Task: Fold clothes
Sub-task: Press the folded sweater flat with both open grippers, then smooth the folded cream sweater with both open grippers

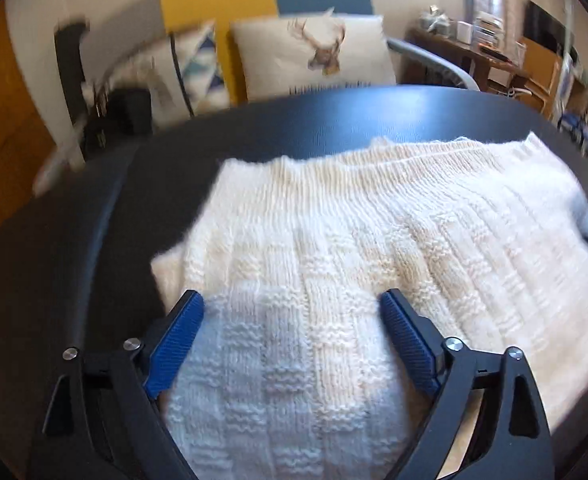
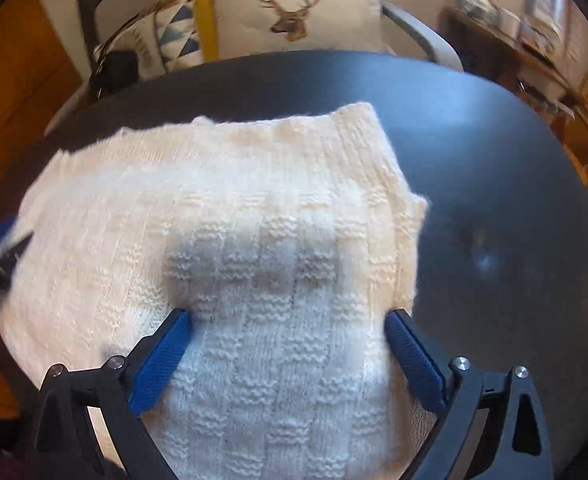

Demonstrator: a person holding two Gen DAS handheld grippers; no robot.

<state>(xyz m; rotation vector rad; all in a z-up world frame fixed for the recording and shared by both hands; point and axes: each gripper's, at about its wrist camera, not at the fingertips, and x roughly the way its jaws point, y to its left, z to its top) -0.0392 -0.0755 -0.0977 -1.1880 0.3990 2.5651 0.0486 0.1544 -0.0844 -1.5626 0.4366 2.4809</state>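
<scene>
Sweater (image 1: 354, 240), cream knit, lies on the dark counter (image 1: 334, 120); left claw (image 1: 291, 308) and right claw (image 2: 287, 324) spread wide over it; no writing legible.

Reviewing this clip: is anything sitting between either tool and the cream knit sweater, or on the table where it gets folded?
Nothing visible. The left tool and right tool are both open with the cream knit sweater bulging directly between their blue pads. The dark table around it shows bare; cushions and chairs sit beyond its far edge.
</scene>
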